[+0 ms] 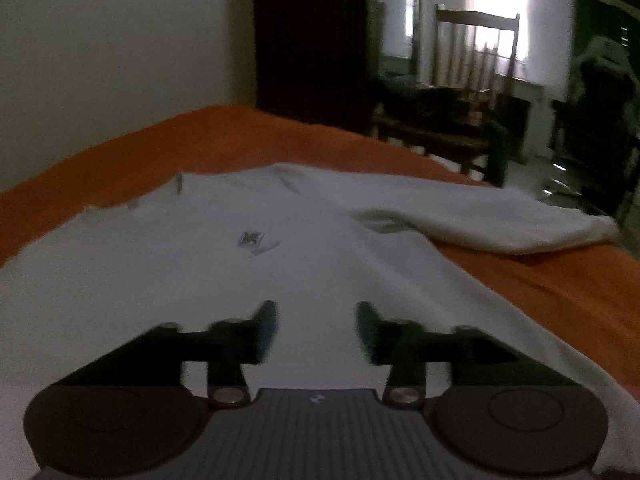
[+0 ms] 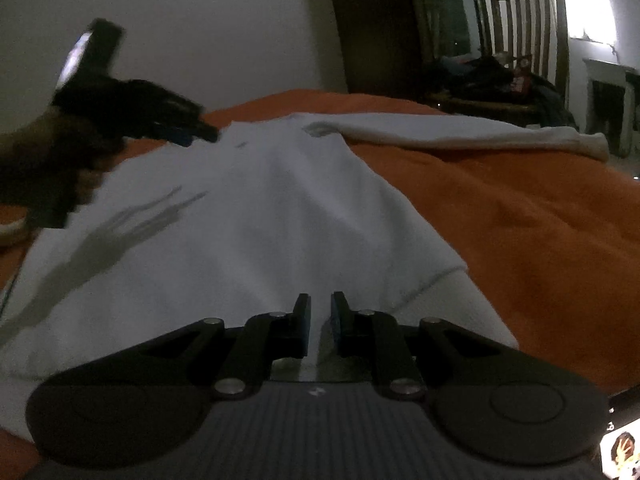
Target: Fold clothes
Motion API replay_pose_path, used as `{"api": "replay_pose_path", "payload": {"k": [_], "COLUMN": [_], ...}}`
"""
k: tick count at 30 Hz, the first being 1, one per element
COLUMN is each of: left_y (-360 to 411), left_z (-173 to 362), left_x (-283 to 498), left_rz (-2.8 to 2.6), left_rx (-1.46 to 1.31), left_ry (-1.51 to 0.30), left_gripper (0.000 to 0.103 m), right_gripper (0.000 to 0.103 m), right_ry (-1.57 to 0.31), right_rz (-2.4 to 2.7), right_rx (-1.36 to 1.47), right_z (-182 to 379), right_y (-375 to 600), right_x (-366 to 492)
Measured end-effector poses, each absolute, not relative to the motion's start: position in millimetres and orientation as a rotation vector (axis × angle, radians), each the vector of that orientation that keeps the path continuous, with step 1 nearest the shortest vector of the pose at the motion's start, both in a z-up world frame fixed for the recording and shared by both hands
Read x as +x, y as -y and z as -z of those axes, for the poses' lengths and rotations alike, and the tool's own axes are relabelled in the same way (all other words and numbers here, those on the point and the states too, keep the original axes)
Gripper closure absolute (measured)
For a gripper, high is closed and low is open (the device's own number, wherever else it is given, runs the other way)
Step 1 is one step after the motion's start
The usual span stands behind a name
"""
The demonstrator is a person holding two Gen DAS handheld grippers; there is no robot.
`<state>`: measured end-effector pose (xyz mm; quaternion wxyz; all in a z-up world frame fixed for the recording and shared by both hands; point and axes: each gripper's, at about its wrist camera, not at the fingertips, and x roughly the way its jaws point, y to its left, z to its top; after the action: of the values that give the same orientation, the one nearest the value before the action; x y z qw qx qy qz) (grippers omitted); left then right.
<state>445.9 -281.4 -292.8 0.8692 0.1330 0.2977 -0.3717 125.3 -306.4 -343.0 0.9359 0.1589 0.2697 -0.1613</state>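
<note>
The right gripper [image 2: 320, 312], its jaws nearly closed with a thin gap and nothing between them, hung low over the hem of a white shirt [image 2: 248, 216] spread on an orange bed [image 2: 520, 220]. The left gripper [image 1: 316, 320] hovered wide open and empty above the shirt's chest, one sleeve [image 1: 480, 216] stretched rightward. Beyond stood a chair [image 1: 472, 80] before a bright window [image 1: 500, 12].

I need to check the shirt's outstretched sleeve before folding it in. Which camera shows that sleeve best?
The right wrist view: the sleeve runs unobstructed from shoulder to cuff across the orange bedcover. The left wrist view shows the sleeve too, blurrier and nearer the frame edge.
</note>
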Motion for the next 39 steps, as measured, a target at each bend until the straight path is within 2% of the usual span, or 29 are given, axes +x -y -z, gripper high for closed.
{"api": "replay_pose_path", "payload": {"k": [1,3,5,11,24,29,33,39], "left_y": [289,294,297,278,276,298,326,368], "left_z": [302,318,331,353,356,335,323,305], "left_x": [446,438,431,424,418,435,457,490], "left_rz": [0.807,0.809,0.799,0.747,0.73,0.744,0.747,0.752], "left_rx": [0.288,0.326,0.375,0.297,0.303,0.331,0.371,0.429], "left_ry": [-0.651,-0.625,-0.61,-0.596,-0.553,-0.568,-0.571,-0.576], "left_gripper": [0.023,0.023,0.018,0.0,0.0,0.001,0.001,0.001], "right_gripper": [0.088,0.088,0.088,0.088,0.084,0.084,0.084,0.083], "right_ry": [-0.544,-0.543,-0.549,-0.555,-0.537,-0.478,-0.437,-0.502], "right_rz": [0.324,0.319,0.327,0.342,0.353,0.312,0.35,0.432], "right_rx": [0.313,0.285,0.277,0.251,0.239,0.239,0.278,0.264], "right_z": [346,350,352,354,359,330,292,280], "right_y": [305,304,302,298,293,305,379,545], "right_x": [125,128,132,137,139,127,118,121]}}
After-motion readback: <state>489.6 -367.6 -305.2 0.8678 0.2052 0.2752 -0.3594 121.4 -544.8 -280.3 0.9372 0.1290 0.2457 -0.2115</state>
